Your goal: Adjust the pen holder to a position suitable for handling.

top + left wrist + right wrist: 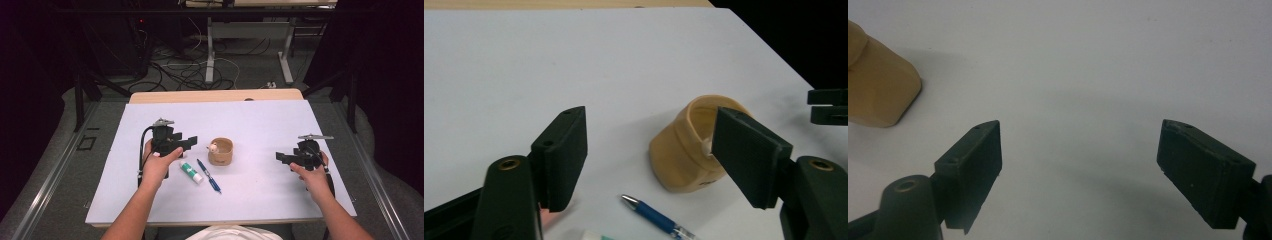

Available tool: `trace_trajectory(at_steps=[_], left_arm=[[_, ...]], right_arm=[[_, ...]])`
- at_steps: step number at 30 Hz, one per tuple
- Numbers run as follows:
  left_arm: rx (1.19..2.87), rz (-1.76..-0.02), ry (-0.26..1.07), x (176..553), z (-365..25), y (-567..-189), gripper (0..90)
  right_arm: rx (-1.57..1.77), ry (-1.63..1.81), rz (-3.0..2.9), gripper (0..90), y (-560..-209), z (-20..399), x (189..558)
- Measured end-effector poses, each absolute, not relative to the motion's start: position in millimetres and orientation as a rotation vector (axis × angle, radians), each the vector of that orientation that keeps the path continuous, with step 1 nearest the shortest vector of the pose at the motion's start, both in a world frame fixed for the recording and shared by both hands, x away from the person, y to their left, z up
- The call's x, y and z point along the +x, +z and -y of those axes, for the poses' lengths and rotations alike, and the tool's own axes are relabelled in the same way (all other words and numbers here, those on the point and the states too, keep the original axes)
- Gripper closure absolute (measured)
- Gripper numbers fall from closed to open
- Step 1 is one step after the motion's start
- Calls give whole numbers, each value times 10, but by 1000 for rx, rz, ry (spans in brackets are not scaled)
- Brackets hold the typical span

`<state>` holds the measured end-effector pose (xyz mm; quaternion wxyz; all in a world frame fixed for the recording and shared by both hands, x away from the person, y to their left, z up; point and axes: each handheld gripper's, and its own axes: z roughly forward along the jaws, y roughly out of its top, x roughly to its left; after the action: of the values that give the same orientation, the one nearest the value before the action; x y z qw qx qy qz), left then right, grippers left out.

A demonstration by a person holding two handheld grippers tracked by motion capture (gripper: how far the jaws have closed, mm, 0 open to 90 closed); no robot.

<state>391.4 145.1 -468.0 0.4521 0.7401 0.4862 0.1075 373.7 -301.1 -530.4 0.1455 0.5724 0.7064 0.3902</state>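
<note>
The tan cup (220, 151) stands upright on the white desk (260, 195), ahead of the left gripper (189, 143) and apart from it; a small pale item (213, 148) sits at its rim, too small to identify. In the left gripper view the cup (679, 155) appears beyond the jaws, partly covered by the right-hand pad, with nothing between the pads. Jaw state, left gripper (654, 155): open, gripping nothing.

Below and beside the left jaws lie two further items — a blue pen (209, 176) and a white glue stick (191, 171) with a green band. Both rest flat on the desk, just beside each other and near the cup. In the left gripper view the pen (656, 218) lies between the jaws at the lower edge, tip pointing toward the left-hand pad; the glue stick (591, 235) is just visible at the bottom edge.

The right gripper (280, 157) is well apart from the cup, on the opposite side, jaws directed toward it. Jaw state, right gripper (1080, 170): open wide, with bare desk surface between the pads. In the right gripper view the cup (878, 82) sits beyond the left-hand pad — outside the jaw gap.
</note>
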Motion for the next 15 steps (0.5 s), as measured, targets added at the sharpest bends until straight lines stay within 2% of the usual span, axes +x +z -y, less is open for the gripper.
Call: trace_trajectory(at_steps=[2,7,12,15], left_arm=[[1836,-1192,317,3927,-1502,-4678,257],[1897,-1214,353,3956,-1627,-4691,246],[1906,-1251,273,4010,-1823,-4816,246],[1930,-1263,283,4031,-1930,-4890,206]], right_arm=[[1642,1123,-2036,179,-5300,3011,3736],[1624,1111,-2042,186,-5295,3010,3736],[1613,1109,-2056,197,-5285,3006,3731],[1595,1104,-2057,203,-5284,2999,3733]])
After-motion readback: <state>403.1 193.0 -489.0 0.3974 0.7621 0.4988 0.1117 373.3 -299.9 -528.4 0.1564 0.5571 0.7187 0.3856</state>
